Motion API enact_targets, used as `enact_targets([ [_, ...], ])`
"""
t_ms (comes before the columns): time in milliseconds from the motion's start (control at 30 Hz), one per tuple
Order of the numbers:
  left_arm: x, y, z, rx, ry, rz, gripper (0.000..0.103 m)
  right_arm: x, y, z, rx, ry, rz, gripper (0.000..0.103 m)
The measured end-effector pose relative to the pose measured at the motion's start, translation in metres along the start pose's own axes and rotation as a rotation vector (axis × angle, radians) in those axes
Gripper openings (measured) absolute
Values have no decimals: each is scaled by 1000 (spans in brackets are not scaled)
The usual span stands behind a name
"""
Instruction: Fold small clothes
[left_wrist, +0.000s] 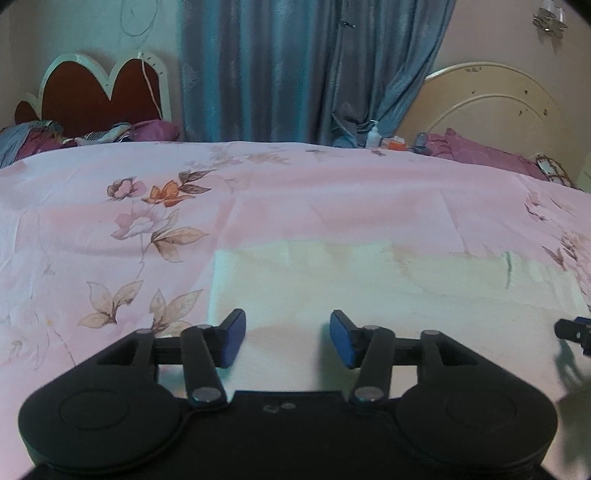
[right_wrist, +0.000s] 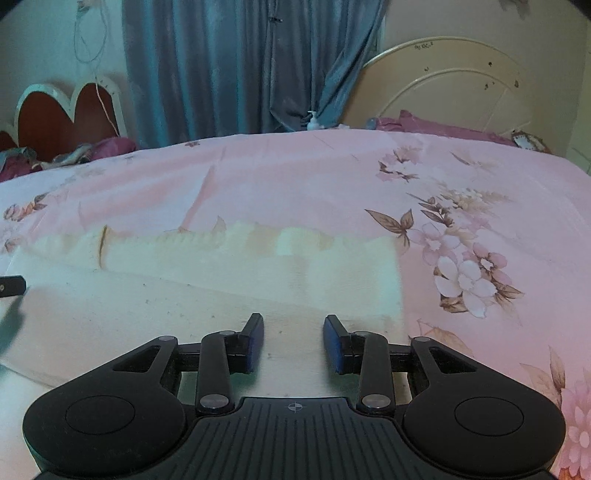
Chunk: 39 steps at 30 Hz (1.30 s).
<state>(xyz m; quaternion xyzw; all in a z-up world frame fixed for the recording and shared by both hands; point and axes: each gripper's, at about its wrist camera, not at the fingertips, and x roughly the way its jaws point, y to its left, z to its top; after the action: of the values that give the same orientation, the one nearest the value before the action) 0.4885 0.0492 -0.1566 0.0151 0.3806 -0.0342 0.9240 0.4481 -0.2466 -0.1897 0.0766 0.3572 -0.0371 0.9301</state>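
left claw (left_wrist: 287, 339) agape, right claw (right_wrist: 293, 342) agape

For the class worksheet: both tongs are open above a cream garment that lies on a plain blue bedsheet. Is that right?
Not quite. The bedsheet is pink with a floral print, not plain blue, as the right wrist view shows; the blue is the curtain behind. Both the left tongs and right tongs are open above the cream garment.

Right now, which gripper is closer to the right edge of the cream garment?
Right. The right gripper hangs beside the cream garment right edge; the left gripper is near its left edge.
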Motion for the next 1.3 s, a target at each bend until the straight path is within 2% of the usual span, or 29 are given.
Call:
enact_targets([
  [167,-8,-9,-5,5,5,-18,54,-13,5,-4,-6,-12,38,35],
  [333,-4,-17,-18,50,40,-12,57,-7,5,-14,-49,12,7,35],
  [467,-1,-21,-26,111,20,6,60,-6,4,-15,-71,20,-6,35],
  [867,-2,-23,-27,128,33,24,61,-15,3,-26,-102,15,-38,35],
  [1033,-3,-30,-26,139,45,59,62,-12,-1,-21,-119,45,-16,35],
  [1200,-5,-40,-25,153,59,123,64,-12,1,-23,-148,38,-17,35],
  [1300,-13,-46,-24,162,71,159,64,-12,-3,-17,-156,66,12,37],
])
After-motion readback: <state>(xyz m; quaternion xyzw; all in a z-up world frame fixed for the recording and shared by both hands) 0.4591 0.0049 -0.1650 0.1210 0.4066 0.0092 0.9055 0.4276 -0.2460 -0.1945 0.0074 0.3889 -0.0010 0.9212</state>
